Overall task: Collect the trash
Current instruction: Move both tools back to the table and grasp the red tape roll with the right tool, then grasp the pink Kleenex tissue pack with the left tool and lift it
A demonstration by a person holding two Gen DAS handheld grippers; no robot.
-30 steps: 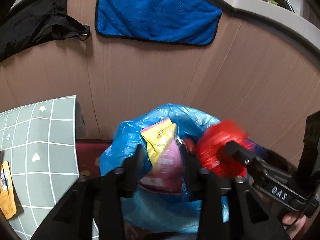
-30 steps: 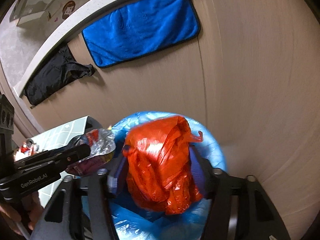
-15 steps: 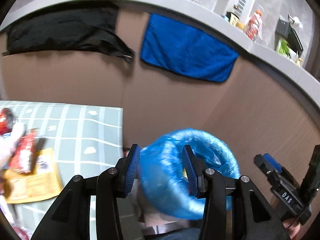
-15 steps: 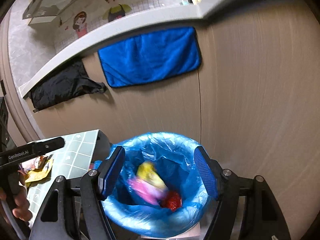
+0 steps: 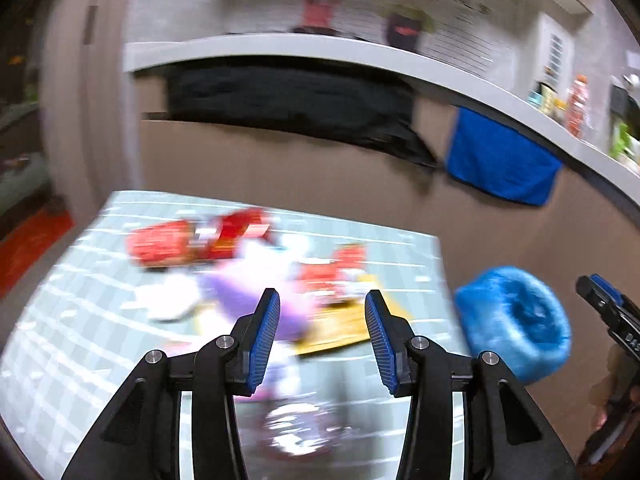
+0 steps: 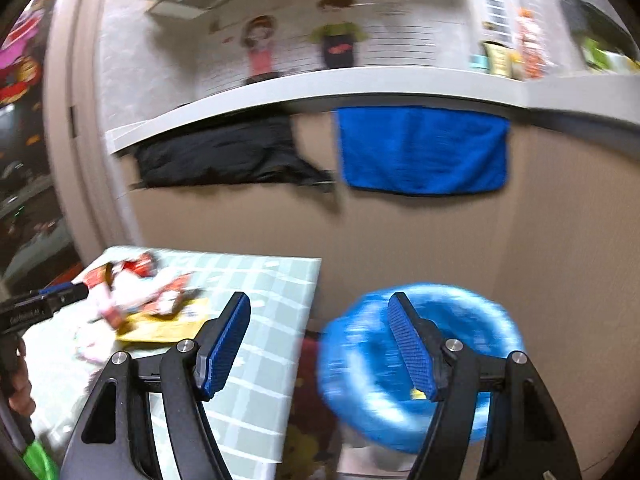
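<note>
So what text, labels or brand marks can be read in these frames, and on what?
"DAS", cut off at the frame edge: right gripper, seen from the left wrist.
Left gripper: white lettering, too blurred to read.
Wall poster: writing blurred, unreadable.
Wrappers on the table: print blurred, unreadable.

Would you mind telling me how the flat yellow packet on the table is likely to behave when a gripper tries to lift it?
The yellow packet lies flat on the tablecloth, so it probably looks thin and floppy and may sag when lifted by one edge. Being so flat, it seems light. Other wrappers overlap it, so they might shift too.
</note>
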